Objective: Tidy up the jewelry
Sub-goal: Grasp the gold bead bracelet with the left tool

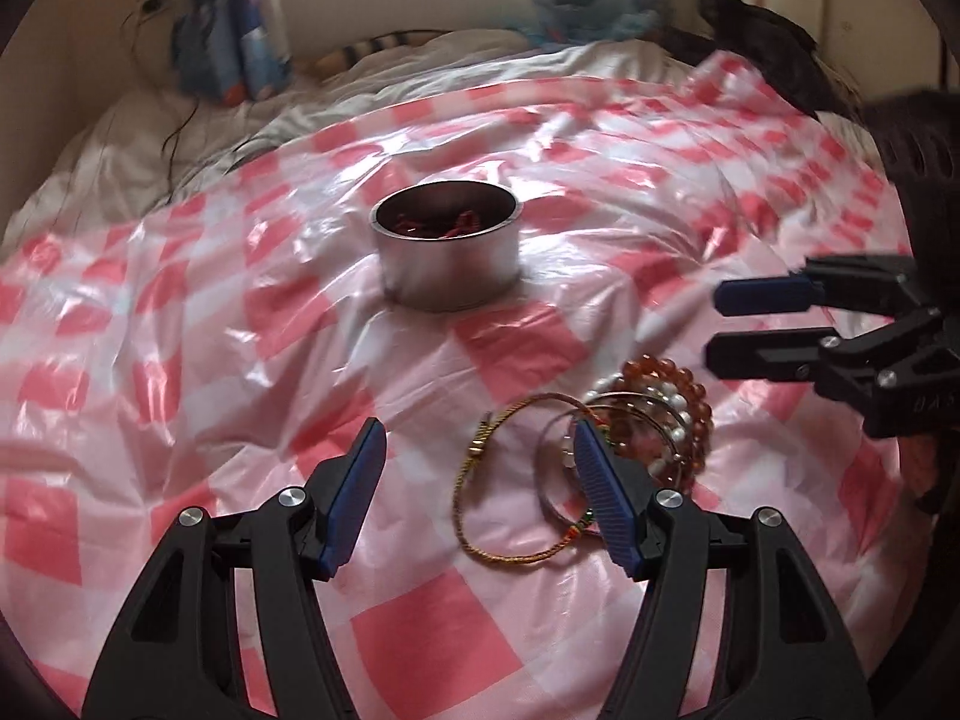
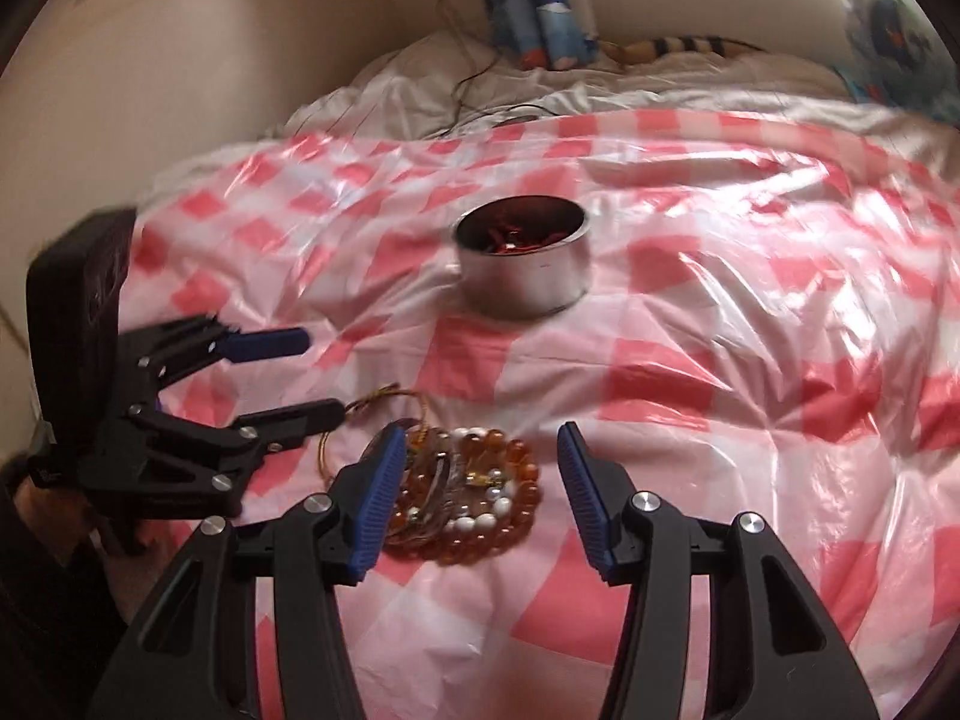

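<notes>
A round metal tin [image 1: 447,252] stands on the pink checked plastic sheet [image 1: 180,330] with red items inside; it also shows in the right wrist view [image 2: 522,267]. A pile of jewelry lies nearer: an amber bead bracelet [image 1: 678,384], a pearl bracelet [image 1: 675,420], thin metal bangles [image 1: 555,480] and a gold cord bracelet [image 1: 486,480]. My left gripper [image 1: 480,438] is open and empty above the cord bracelet. My right gripper [image 2: 480,444] is open and empty above the bead pile [image 2: 480,498]. The right gripper [image 1: 717,324] shows in the left view, the left gripper [image 2: 324,375] in the right view.
The sheet covers a rumpled white duvet [image 1: 150,138] on a bed. Blue patterned items [image 1: 240,42] and cables [image 2: 468,78] lie at the headboard end. A dark cloth [image 1: 774,42] lies at the far right. A wall [image 2: 150,60] runs along the left.
</notes>
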